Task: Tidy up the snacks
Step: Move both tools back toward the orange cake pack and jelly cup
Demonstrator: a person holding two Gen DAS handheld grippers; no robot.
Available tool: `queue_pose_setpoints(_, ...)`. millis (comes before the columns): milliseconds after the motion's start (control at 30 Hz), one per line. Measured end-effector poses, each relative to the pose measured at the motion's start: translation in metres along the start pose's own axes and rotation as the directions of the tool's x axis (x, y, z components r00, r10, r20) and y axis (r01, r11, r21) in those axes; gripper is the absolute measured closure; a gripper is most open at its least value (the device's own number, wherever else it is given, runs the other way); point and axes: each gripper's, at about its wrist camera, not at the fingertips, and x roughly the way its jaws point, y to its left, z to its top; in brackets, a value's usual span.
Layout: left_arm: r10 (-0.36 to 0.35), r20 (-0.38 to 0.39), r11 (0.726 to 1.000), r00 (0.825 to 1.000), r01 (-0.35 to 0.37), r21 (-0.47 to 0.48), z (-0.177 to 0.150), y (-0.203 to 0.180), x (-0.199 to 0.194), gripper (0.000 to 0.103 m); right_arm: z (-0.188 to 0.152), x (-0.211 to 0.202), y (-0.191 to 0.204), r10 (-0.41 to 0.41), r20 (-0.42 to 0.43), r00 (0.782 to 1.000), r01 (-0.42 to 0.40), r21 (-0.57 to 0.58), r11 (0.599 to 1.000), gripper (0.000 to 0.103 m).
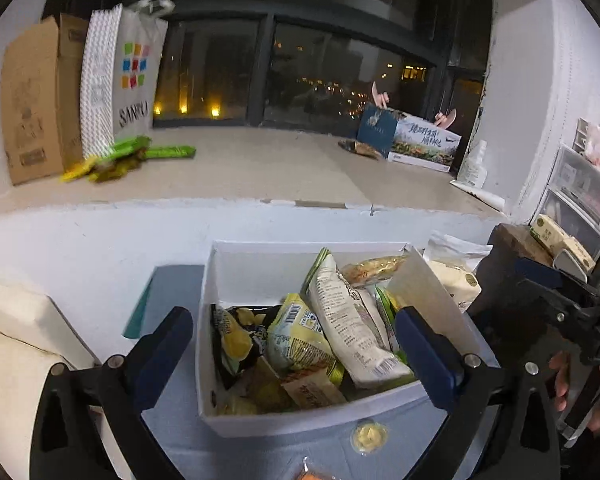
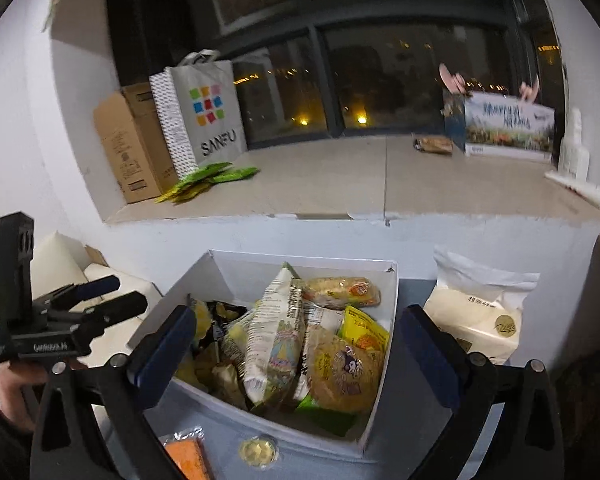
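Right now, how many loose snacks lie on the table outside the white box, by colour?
Small round yellow snack in clear wrap: 1
Orange packet in clear wrap, cut off by the frame edge: 1
Total: 2, both in front of the white cardboard box.

Black-framed tongs with blue pads, silver screws, bare skin
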Motion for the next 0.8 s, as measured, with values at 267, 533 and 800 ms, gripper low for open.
queue_pose_setpoints(267,-0.036,0.092,0.999,0.995,0.038,-0.019,-0.047,-0.017,-0.076,0.000,-0.046,-0.069,0.033,-0.030,0.121,0.992,0.051,-0.179,0.983,0.000)
queue_pose_setpoints(533,0.022,0.061,0.994,0.998,-0.016,-0.105,-0.142,-0.013,-0.116,0.000,-0.139,-0.097,0.041,0.042,0.066,0.997,-0.032,-0.138,0.990,0.000)
queue_pose_setpoints(800,0.041,0.025,0.993,0.999,-0.038,-0.114,-0.174,-0.012,-0.123,0.000,-0.186,-0.068,0.033,0.099,-0.048,0.994,-0.099,0.004,0.995,0.000)
